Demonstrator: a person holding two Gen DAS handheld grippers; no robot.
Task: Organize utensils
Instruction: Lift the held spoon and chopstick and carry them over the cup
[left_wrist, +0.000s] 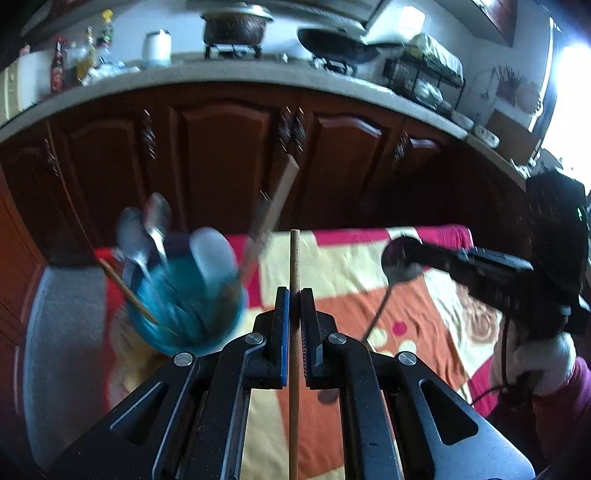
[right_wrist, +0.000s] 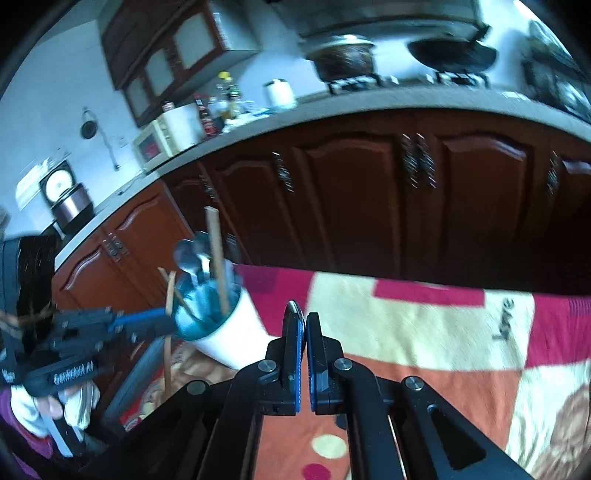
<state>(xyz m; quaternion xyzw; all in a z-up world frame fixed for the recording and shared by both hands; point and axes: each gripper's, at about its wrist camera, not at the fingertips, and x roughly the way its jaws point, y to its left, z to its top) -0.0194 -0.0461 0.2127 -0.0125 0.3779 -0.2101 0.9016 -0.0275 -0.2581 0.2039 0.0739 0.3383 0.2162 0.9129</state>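
My left gripper (left_wrist: 294, 291) is shut on a wooden chopstick (left_wrist: 294, 254) that runs upright between its pads. Left of it stands a cup (left_wrist: 184, 314), teal inside and white outside (right_wrist: 221, 339), holding spoons, chopsticks and a flat wooden stick. In the left wrist view my right gripper (left_wrist: 406, 249) comes in from the right, shut on a metal spoon (left_wrist: 395, 266) whose handle hangs down. In the right wrist view the right gripper (right_wrist: 306, 317) is shut, and only the spoon's thin rim (right_wrist: 294, 304) shows at its tips. The left gripper (right_wrist: 166, 323) holds the chopstick (right_wrist: 168, 354) beside the cup.
A cloth (right_wrist: 406, 325) with red, orange and cream patches covers the table. Dark wooden cabinets (left_wrist: 229, 147) stand beyond its far edge, under a counter (left_wrist: 258, 75) with pots, a pan, bottles and a microwave (right_wrist: 162, 138). A gloved hand (left_wrist: 543, 362) holds the right gripper.
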